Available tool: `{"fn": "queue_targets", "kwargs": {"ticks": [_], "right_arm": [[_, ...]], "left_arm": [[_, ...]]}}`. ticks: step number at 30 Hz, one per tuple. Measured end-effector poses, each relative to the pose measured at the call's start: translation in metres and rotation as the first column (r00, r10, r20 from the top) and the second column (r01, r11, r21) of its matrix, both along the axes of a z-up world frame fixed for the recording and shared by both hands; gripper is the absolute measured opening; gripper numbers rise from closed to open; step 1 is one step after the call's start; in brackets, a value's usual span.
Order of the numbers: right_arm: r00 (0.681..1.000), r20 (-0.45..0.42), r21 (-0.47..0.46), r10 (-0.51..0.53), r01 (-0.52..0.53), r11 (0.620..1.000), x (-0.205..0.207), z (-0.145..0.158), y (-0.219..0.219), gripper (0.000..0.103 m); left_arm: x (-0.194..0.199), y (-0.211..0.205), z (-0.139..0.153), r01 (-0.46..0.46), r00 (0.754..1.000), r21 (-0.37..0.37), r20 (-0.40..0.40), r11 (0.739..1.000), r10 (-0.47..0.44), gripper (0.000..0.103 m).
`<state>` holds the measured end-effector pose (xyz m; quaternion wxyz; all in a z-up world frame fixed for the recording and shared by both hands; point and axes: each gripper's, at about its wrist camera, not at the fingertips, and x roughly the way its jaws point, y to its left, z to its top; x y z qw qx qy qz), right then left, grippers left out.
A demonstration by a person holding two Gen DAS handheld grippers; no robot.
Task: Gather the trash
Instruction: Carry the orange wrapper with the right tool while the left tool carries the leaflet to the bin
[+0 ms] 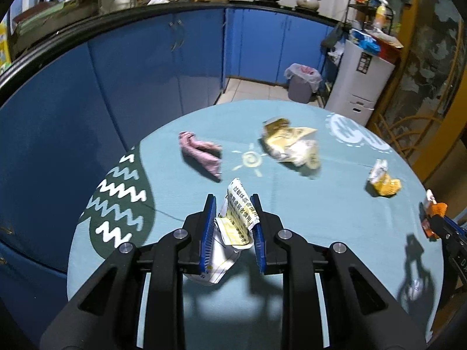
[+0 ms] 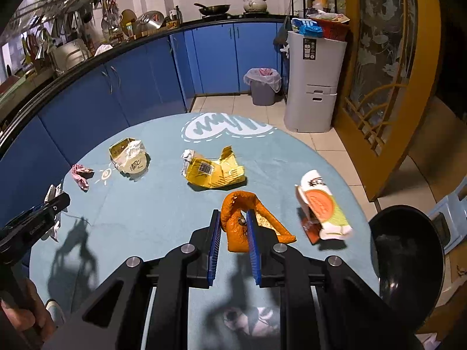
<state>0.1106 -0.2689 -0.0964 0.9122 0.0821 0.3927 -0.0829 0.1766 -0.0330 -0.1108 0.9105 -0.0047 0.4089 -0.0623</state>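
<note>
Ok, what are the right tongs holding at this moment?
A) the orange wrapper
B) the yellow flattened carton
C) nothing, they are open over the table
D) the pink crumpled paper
A: in the right wrist view the right tongs are closed on the orange wrapper, their blue pads pressing its sides, while the yellow flattened carton and the pink crumpled paper lie apart on the table.

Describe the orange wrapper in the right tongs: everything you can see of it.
The orange wrapper is a crumpled, glossy foil-like snack bag, bent into an arch with one flap trailing right, where a pale printed patch shows. The right tongs are shut on its middle, blue pads pressing both sides. It looks lifted above the table, though contact underneath can't be ruled out. In the left view it shows at the right edge.
</note>
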Motion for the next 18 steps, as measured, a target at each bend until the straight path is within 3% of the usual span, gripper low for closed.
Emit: {"fn": "queue_targets", "kwargs": {"ticks": [18], "right_arm": [[0.993,0.05,0.039,-0.103,0.101,0.994,-0.052,0.01,-0.057,0.018]], "left_arm": [[-0.033,-0.093,0.022,0.162,0.986,0.038,0.044,0.986,-0.164,0.025]]}}
